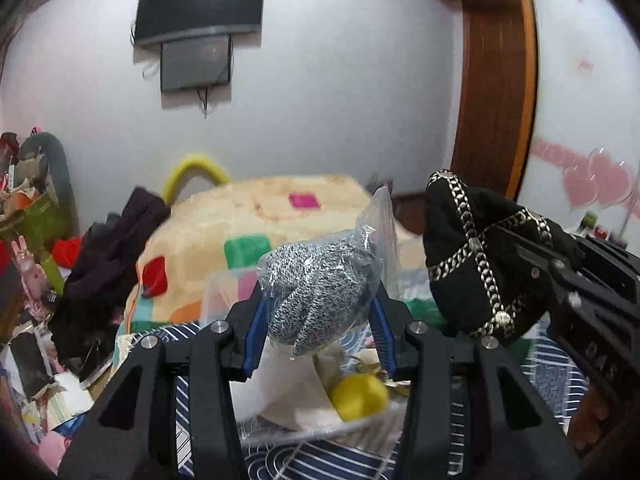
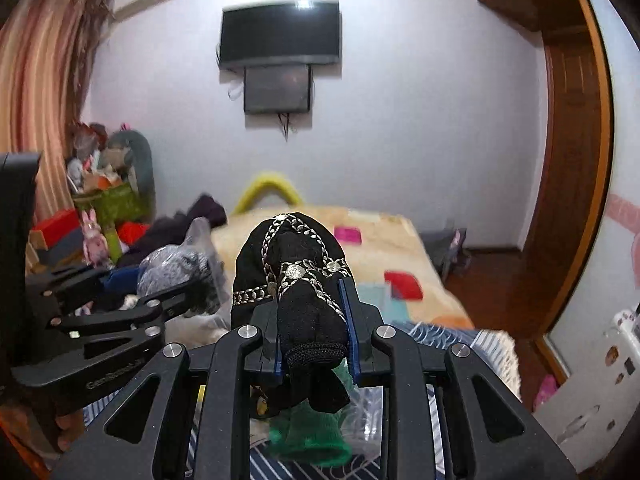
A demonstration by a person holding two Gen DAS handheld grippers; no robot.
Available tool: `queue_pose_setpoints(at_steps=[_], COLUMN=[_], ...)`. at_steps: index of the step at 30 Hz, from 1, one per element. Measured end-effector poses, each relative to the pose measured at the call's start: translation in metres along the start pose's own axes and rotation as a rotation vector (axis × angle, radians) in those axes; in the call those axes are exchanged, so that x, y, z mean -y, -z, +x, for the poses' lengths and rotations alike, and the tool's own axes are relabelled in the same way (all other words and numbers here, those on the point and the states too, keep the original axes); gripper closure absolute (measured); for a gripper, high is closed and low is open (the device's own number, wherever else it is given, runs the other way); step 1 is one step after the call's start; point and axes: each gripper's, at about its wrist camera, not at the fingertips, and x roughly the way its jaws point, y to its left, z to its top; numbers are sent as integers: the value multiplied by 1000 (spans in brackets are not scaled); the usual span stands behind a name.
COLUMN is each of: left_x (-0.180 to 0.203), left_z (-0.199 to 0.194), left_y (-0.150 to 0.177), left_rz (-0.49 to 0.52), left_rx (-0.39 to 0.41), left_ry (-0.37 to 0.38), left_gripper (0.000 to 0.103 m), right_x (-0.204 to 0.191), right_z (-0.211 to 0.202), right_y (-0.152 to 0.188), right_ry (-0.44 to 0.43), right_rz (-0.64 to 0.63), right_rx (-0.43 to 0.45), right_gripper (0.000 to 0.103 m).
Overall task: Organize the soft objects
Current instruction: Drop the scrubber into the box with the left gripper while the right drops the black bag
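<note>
My left gripper [image 1: 318, 332] is shut on a clear plastic bag holding a grey knitted item [image 1: 316, 284], lifted above the bed; it also shows in the right wrist view [image 2: 172, 268]. My right gripper [image 2: 314, 336] is shut on a black cloth with silver chain trim [image 2: 292, 276], held up to the right of the bagged knit; the cloth also shows in the left wrist view [image 1: 476, 256]. Below lie a yellow soft ball [image 1: 358, 396], a white cloth [image 1: 280, 392] and a green knitted piece [image 2: 308, 440].
A cream blanket with coloured squares [image 1: 248, 224] covers the bed beyond. Dark clothes [image 1: 108, 264] pile at the left, with toys and boxes [image 2: 100, 200] in the corner. A blue striped sheet [image 1: 556, 368] lies underneath. A wooden door frame [image 2: 576, 160] stands on the right.
</note>
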Motion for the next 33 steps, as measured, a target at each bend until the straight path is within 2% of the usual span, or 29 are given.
queue_pose_setpoints(at_steps=[3,4,6,9,14,16,20,25,29,33], left_x=[3,6,9,8,-2,-6,-8,-12,-18,-20], left_z=[30,37,49,56,48,42,15,-27,-62,-98], left_y=[3,6,13,20,20,18,18,17,19,25], left_rz=[-1,9,29,35,-11,-26,-41,-61,-86,-94], left_rx=[-89,-112,-139,-135,-125,-113,-58,34,105,181], left_ry=[28,26,14,-7,27,41,59,70,78,79], left_gripper=[56,51,49,46,38,37,34,30,29,18], right_x=[0,0,-2,-1,10,14,17,18,21,17], right_z=[26,30,41,39,24,18,-5,-33,-61,-81], right_y=[14,16,27,28,20,16,7,-5,-11,-8], right_ry=[-3,-6,-10,-12,-24,-40,-70,-96,-124,-132], right_rz=[0,-4,-21,-21,2,12,29,45,76,88], right_rx=[-97,-120,-180,-195,-182,-172,-125,-37,34,110], right_gripper=[82,82,82,77,72,65,60,41,37,19])
